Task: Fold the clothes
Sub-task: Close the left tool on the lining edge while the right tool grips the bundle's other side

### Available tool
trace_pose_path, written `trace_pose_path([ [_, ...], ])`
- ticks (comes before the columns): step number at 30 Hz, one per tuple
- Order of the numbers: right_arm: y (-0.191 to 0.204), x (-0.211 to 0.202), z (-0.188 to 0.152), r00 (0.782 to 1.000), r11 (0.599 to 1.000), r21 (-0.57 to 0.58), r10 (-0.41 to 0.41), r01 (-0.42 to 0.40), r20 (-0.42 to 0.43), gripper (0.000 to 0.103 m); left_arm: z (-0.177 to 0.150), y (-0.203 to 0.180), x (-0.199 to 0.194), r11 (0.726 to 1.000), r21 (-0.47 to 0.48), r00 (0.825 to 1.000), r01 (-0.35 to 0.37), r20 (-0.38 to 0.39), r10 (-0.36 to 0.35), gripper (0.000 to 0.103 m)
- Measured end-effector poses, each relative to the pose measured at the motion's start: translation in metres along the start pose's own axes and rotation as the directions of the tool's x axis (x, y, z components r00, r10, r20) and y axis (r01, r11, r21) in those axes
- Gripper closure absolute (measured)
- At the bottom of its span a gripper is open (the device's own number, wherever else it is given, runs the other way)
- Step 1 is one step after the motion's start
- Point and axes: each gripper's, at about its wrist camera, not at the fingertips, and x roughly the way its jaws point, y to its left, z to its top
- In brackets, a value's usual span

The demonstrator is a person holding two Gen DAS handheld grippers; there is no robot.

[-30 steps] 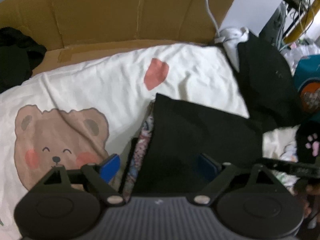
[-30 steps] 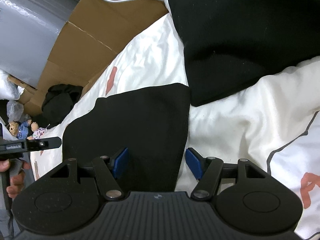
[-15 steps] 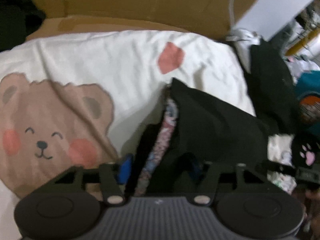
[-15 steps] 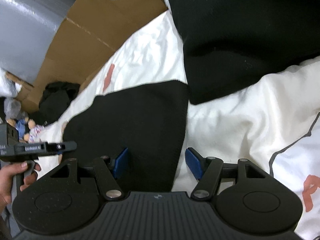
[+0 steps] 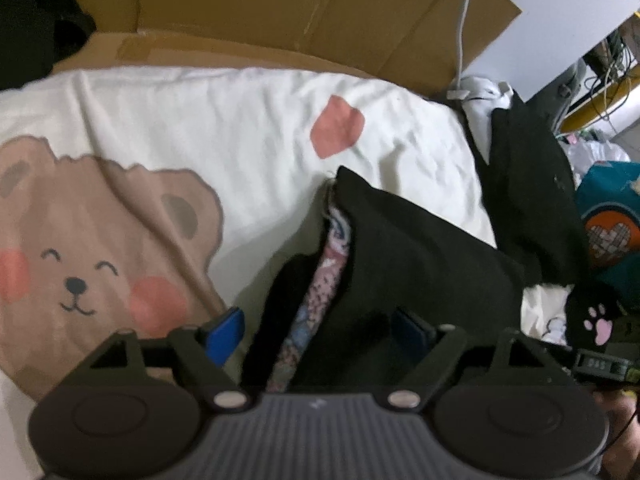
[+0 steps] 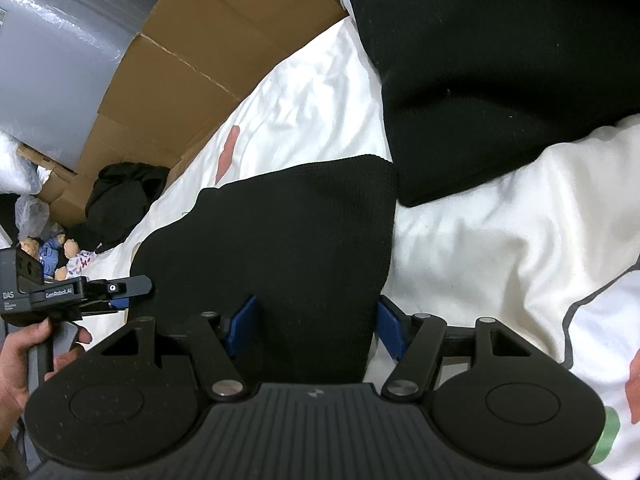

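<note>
Left wrist view shows the left hand-held gripper [image 5: 318, 328] pointing down at a folded black garment [image 5: 420, 256] lying on a white bedspread [image 5: 248, 128] printed with a brown bear [image 5: 84, 240] and a pink heart [image 5: 336, 128]. Its jaws have just been opening and now stand wide: one blue pad [image 5: 224, 330] sits over the bedspread just left of the garment, the other lies on the black cloth, and the garment's near left edge is between them without being pinched. A strip of flowered lining [image 5: 320, 280] shows along the garment's open left edge. Behind the bed stands flattened brown cardboard [image 5: 280, 8] with a white cable [image 5: 464, 20] running down it, and a larger black garment [image 5: 532, 192] lies to the right. Right wrist view shows the right hand-held gripper [image 6: 316, 326] over the near right edge of the same folded garment [image 6: 280, 240], jaws partly spread with the cloth between the blue pads; whether they press on it I cannot tell. At the left of that view a hand [image 6: 24, 356] holds the left gripper's handle. Containers with contents are hard to make out: only the cardboard sheets and, far left, small stuffed bears [image 6: 48, 252] lying beside a clear plastic bag [image 6: 30, 212].
</note>
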Motion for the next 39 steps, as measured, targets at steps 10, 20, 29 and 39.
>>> trace_pose_path([
  [10,0.003,0.004,-0.002,1.0,0.999,-0.03,-0.016,0.016,-0.009,0.036,-0.004,0.006,0.028,1.0,-0.022,1.0,0.005,-0.025,-0.006,0.009],
  [20,0.005,0.004,-0.003,1.0,0.999,-0.041,-0.028,0.028,-0.007,0.038,0.002,-0.006,0.03,0.999,0.04,0.999,-0.011,-0.034,0.013,0.029],
  [29,0.004,0.003,-0.004,0.999,0.999,-0.041,-0.034,0.034,0.0,0.042,0.005,-0.004,0.02,0.999,0.042,1.0,0.009,-0.025,-0.008,0.047],
  [39,0.01,0.015,0.003,0.999,0.997,-0.06,-0.041,0.042,0.03,0.045,0.006,-0.017,0.037,0.997,0.073,0.999,-0.037,-0.027,0.039,0.035],
])
